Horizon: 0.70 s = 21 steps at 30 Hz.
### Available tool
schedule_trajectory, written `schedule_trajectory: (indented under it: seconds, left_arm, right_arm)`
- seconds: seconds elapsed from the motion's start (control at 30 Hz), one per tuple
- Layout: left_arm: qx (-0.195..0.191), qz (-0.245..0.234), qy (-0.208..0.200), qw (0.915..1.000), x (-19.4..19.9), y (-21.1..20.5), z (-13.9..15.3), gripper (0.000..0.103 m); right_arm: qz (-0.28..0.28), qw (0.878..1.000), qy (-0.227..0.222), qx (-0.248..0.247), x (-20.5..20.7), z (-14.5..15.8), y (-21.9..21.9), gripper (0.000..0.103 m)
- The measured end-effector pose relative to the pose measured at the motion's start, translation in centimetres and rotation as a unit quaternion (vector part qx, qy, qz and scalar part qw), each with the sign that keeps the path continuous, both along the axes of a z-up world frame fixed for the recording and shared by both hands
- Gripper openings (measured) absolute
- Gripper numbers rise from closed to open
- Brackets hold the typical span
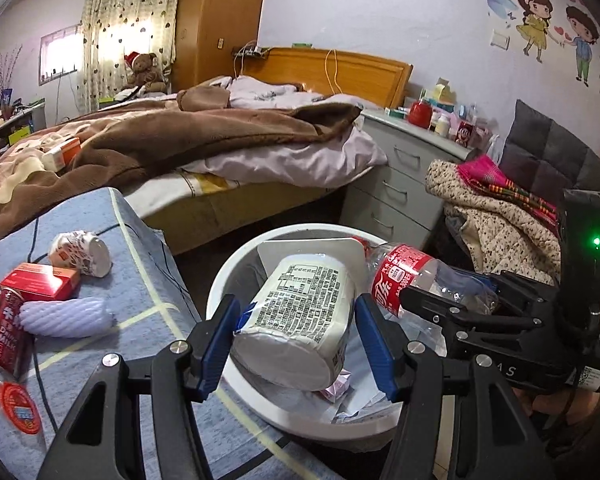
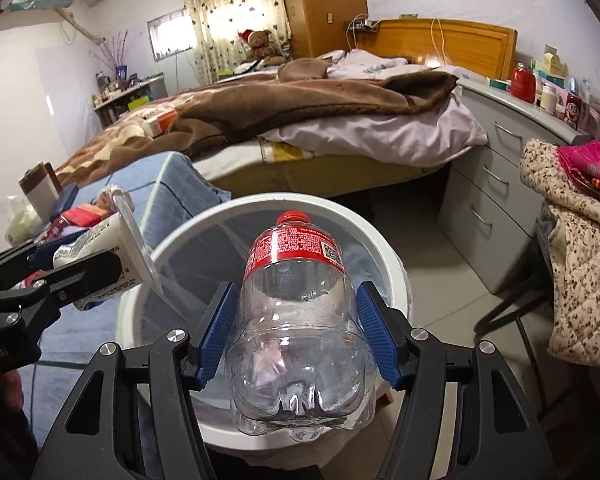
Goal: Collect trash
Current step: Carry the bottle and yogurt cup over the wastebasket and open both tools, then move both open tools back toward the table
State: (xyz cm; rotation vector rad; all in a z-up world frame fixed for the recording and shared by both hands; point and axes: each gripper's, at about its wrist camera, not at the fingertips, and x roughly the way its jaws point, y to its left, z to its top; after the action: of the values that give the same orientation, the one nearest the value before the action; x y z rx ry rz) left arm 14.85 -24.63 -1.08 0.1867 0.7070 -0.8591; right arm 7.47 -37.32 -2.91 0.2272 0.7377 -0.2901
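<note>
White bin (image 1: 236,276): paper scraps (image 1: 355,410) | cup (image 1: 300,320), bottle (image 2: 300,300) above

A table draped in blue cloth (image 1: 148,280) carries a crumpled paper cup (image 1: 82,252), a red carton (image 1: 40,281), a lilac ribbed object (image 1: 66,317) and a red milk can (image 1: 4,330)

Both wrist views over bin (image 1: 236,276)

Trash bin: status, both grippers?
Left gripper shut on noodle cup. Right gripper shut on plastic bottle. Both over white bin. Nothing blocking.
</note>
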Motion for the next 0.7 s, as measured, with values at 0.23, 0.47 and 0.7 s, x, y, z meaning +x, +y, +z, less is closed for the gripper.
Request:
schedule_trajectory:
  seconds: [0.23, 0.47, 0.7]
  left_arm:
    - [-0.009, 0.000, 0.011, 0.9999, 0.5, -0.3, -0.4, 0.073]
    - [-0.014, 0.015, 0.012, 0.9997, 0.9, 0.5, -0.2, 0.075]
    - [-0.021, 0.038, 0.004, 0.9990, 1.0, 2.7, 0.4, 0.075]
  right_arm:
    - [-0.005, 1.000, 0.009, 0.001, 0.2, -0.3, -0.9, 0.066]
    - [-0.006, 1.000, 0.003, -0.006, 0.2, 0.0, -0.6, 0.070]
    - [0.002, 1.000, -0.013, -0.009, 0.4, 0.9, 0.2, 0.070]
